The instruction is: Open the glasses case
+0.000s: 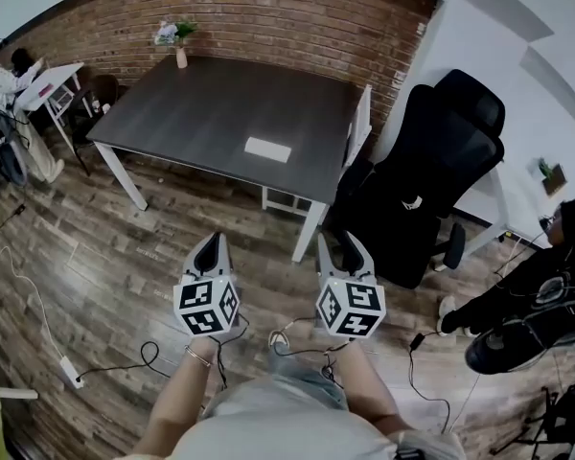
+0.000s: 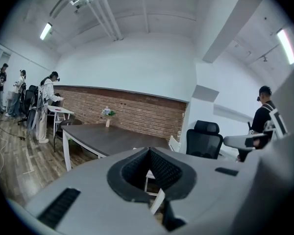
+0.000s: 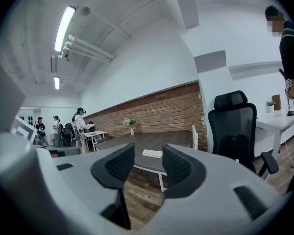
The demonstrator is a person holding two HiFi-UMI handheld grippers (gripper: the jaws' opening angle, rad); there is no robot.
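A flat white glasses case (image 1: 267, 149) lies closed on the dark grey table (image 1: 192, 113), toward its near right side. Both grippers hang over the wooden floor, well short of the table. My left gripper (image 1: 211, 240) is shut, its jaws meeting at the tips (image 2: 148, 153) with nothing between them. My right gripper (image 1: 343, 243) is open and empty. In the right gripper view the case (image 3: 152, 153) shows far off, through the gap between the jaws (image 3: 148, 161). The left gripper view shows the table (image 2: 108, 136), but I cannot make out the case there.
A black office chair (image 1: 431, 180) stands right of the table, with a white chair (image 1: 359, 127) tucked at the table's right end. A small vase with a plant (image 1: 180, 48) sits at the far edge. Cables (image 1: 125, 362) trail on the floor. People stand at left (image 1: 5, 70) and right (image 1: 546, 286).
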